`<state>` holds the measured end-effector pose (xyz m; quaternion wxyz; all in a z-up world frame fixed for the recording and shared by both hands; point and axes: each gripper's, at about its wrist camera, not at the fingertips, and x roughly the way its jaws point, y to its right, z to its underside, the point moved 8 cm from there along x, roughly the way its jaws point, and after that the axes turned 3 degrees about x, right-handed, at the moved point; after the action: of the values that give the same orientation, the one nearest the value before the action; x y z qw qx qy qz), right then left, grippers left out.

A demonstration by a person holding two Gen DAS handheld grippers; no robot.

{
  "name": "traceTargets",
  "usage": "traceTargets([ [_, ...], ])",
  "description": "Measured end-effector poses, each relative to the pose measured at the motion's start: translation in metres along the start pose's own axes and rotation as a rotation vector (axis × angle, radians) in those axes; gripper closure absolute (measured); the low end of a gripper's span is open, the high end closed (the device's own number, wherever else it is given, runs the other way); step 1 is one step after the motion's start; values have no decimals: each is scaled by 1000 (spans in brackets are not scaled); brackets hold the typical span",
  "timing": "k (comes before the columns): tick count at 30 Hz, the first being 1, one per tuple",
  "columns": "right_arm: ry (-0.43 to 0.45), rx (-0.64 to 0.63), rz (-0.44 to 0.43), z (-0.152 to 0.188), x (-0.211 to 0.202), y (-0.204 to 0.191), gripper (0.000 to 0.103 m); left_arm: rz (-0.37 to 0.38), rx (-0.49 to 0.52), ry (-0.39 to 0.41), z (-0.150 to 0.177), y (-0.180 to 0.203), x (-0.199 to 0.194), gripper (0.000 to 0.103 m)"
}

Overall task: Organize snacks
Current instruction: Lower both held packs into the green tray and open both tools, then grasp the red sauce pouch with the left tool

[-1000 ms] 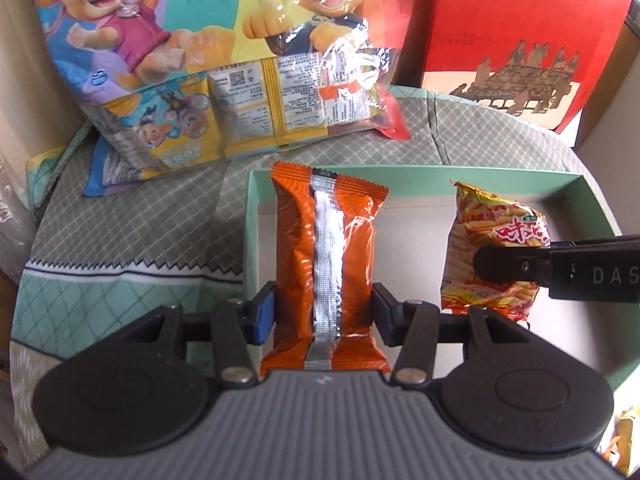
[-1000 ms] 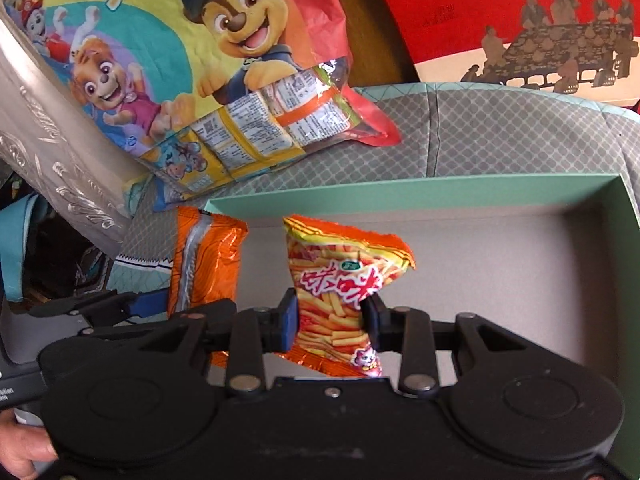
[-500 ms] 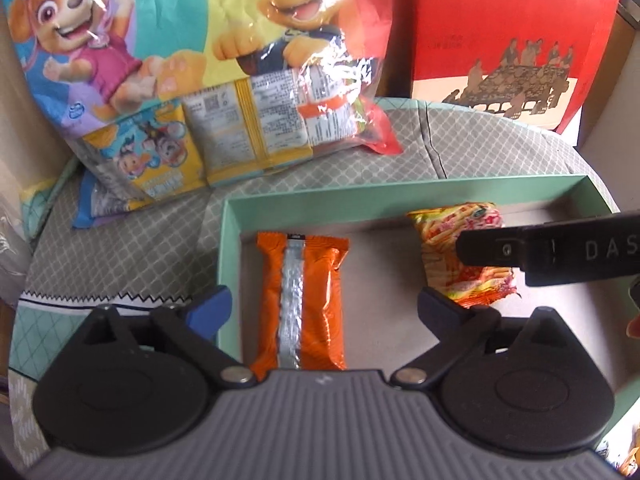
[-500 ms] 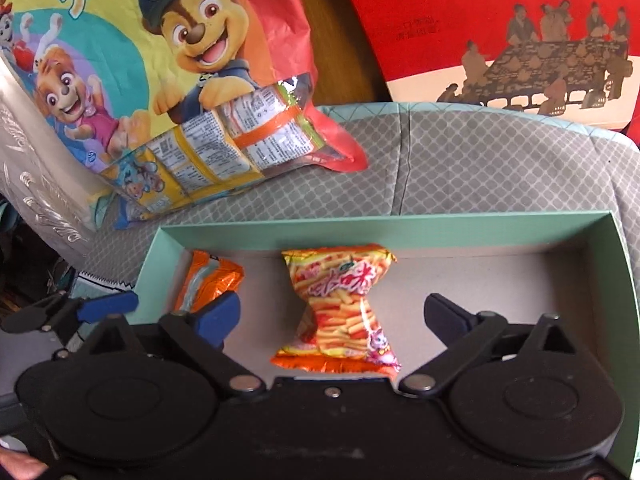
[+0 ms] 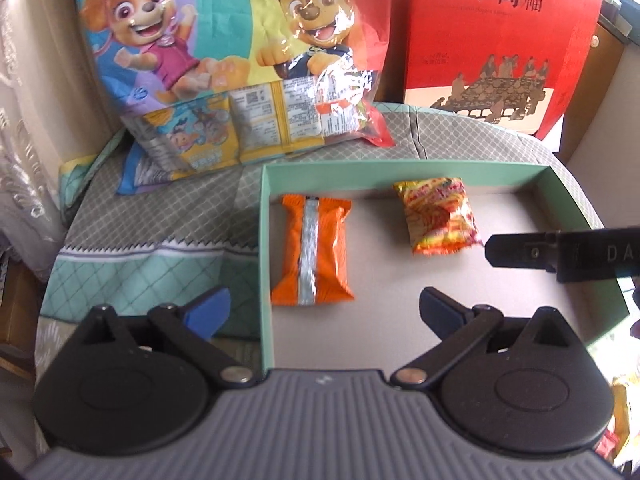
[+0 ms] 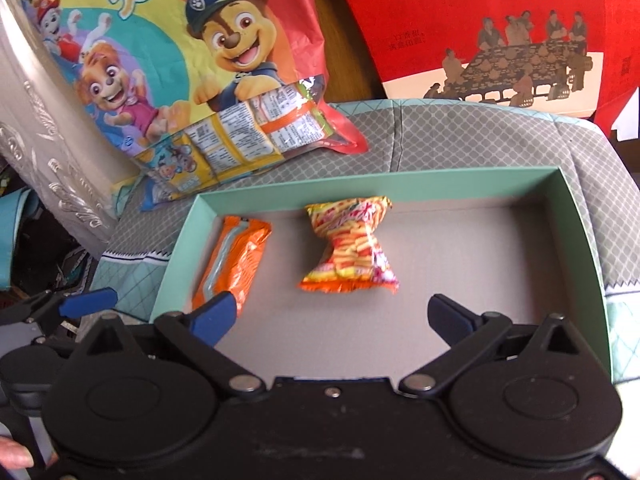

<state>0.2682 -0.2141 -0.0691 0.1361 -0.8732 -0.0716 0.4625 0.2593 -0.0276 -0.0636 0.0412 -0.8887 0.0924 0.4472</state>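
Hovering at a downward slant over the near left corner of the green tray [image 5: 576, 196], the left gripper [image 5: 322, 308] has its jaws spread wide with nothing between them; they have just been opening, and its left finger hangs outside the tray wall over the grey patterned cloth [image 5: 160, 224]. Ahead of those fingers, clear of both pads, the orange packet [image 5: 312, 250] lies flat on the tray floor along the left wall, silver seam facing up. Further right, the yellow-and-red snack bag [image 6: 350, 250] rests near the tray's far wall, pinched at its waist, apart from the orange packet. Tilted down over the tray's near edge, the right gripper [image 6: 330, 316] is likewise fully spread and grips nothing, its jaws having just been opening; the snack bag sits just beyond its fingertips, roughly centred between them. Behind the tray a large cartoon-dog bag [image 6: 208, 64] leans at left and a red gift box [image 6: 500, 28] stands at right.
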Motion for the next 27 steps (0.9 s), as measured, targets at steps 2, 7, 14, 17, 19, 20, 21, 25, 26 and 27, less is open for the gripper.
traceTargets([
  [2, -3, 0, -4, 10, -8, -3, 0, 4, -10, -8, 13, -1, -8, 0],
  [7, -19, -6, -9, 41, -25, -10, 0, 14, -22, -40, 52, -2, -25, 0],
  [14, -44, 26, -21, 80, -43, -9, 0, -3, -25, -94, 100, -4, -28, 0],
  [17, -38, 25, -11, 94, -49, -5, 0, 9, -40, -117, 117, -5, -31, 0],
  [19, -24, 26, 5, 102, -54, 0, 0, 26, -42, -121, 126, -1, -34, 0],
  [20, -16, 31, 11, 105, -56, 4, 1, 33, -40, -119, 129, 3, -36, 0],
  [21, -11, 37, 11, 107, -59, 7, 6, 40, -38, -115, 131, 6, -38, 1],
  [25, -28, 83, -4, 118, -62, 18, 17, 71, -9, -108, 136, 25, -39, 11],
  [26, -30, 88, -1, 120, -62, 20, 20, 74, -2, -106, 137, 30, -39, 12],
  [27, -33, 94, 0, 122, -62, 23, 22, 77, 4, -103, 137, 34, -39, 12],
])
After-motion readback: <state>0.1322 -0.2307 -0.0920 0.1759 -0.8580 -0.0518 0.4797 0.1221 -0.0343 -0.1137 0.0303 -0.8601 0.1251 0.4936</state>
